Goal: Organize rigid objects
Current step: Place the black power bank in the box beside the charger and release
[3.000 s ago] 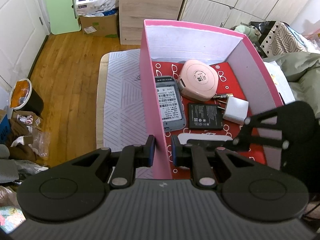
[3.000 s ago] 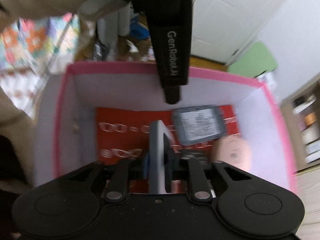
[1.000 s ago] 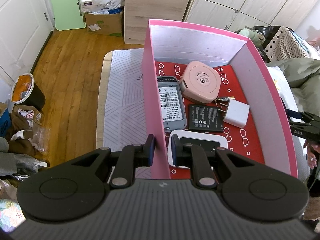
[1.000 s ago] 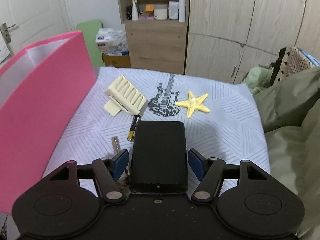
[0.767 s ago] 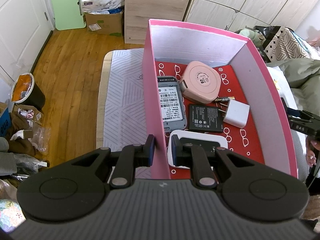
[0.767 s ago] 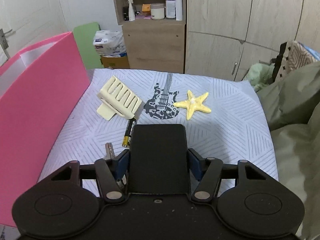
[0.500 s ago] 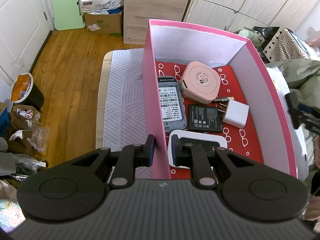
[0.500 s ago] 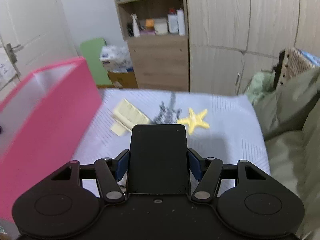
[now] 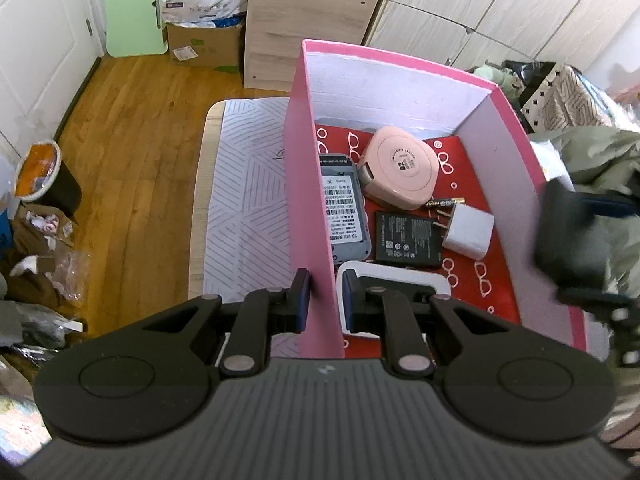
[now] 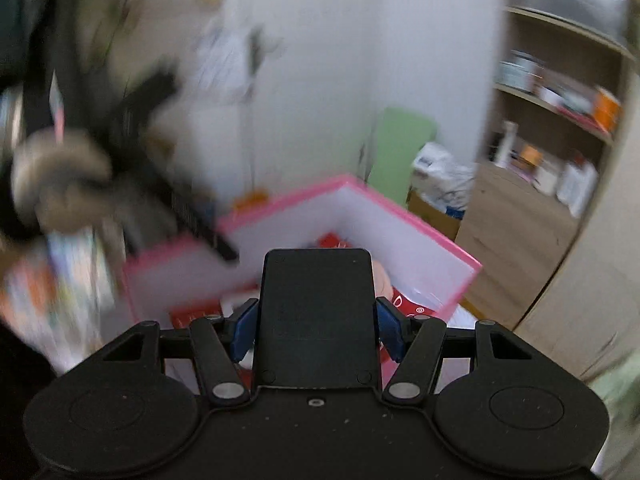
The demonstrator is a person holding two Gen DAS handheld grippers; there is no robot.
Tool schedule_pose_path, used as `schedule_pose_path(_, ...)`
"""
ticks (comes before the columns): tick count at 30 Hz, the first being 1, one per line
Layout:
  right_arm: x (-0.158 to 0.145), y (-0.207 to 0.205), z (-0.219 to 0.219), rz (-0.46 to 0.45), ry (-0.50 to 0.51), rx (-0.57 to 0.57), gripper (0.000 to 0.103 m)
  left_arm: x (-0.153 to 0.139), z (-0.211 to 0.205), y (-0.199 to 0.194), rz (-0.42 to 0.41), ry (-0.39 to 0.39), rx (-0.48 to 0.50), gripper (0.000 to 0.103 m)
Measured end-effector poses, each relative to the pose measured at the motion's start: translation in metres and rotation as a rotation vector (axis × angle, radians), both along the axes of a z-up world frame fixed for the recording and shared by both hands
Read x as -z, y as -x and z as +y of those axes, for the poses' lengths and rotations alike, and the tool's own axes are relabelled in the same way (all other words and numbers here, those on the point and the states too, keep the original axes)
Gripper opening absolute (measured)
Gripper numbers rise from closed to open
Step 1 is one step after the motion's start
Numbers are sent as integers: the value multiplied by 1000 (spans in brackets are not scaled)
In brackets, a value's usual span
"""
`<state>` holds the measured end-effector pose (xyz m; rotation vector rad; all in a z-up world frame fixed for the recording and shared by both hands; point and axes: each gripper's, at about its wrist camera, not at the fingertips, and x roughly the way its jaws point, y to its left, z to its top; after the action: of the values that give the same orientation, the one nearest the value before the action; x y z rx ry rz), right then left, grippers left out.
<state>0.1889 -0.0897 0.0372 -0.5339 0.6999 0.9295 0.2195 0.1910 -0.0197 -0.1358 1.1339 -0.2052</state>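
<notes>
Hand-held gripper (image 9: pixel 325 296) on the left was clamped on the pink box's (image 9: pixel 308 184) near wall, evidently steadying it, while the right hand-held gripper (image 10: pixel 316 330) gripped a black slab (image 10: pixel 316 312) above the box's open top.

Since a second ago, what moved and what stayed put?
The right gripper, its jaws shut on a flat black device, swung from over the table to the pink box. The left gripper stayed clamped on the box's wall, and everything inside stayed put.
</notes>
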Motion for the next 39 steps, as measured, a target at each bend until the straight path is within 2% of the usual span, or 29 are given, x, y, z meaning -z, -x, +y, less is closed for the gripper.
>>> schedule_pose_path(4, 20, -21, 39, 73, 259, -154, 66, -2, -7, 2, -14, -34, 12, 15)
schedule_pose_path(7, 29, -31, 54, 112, 374, -218, 66, -1, -6, 2, -15, -28, 13, 15)
schedule_pose_path(15, 60, -22, 75, 196, 562, -362, 66, 0, 2, 2, -21, 13, 28, 15)
schedule_pose_path(17, 67, -20, 76, 225, 591, -350, 66, 1, 4, 2, -26, 21, 35, 15)
schedule_pose_path(22, 73, -26, 77, 287, 555, -311, 66, 1, 8, 3, -32, 40, 46, 15)
schedule_pose_path(31, 84, -28, 78, 292, 510, -298, 66, 2, 10, 3, -38, 54, 74, 16)
schedule_pose_path(36, 89, -23, 78, 197, 515, -342, 66, 2, 10, 1, -30, 57, 81, 16)
schedule_pose_path(39, 89, -24, 76, 152, 497, -312, 68, 2, 10, 0, -25, 56, 82, 16)
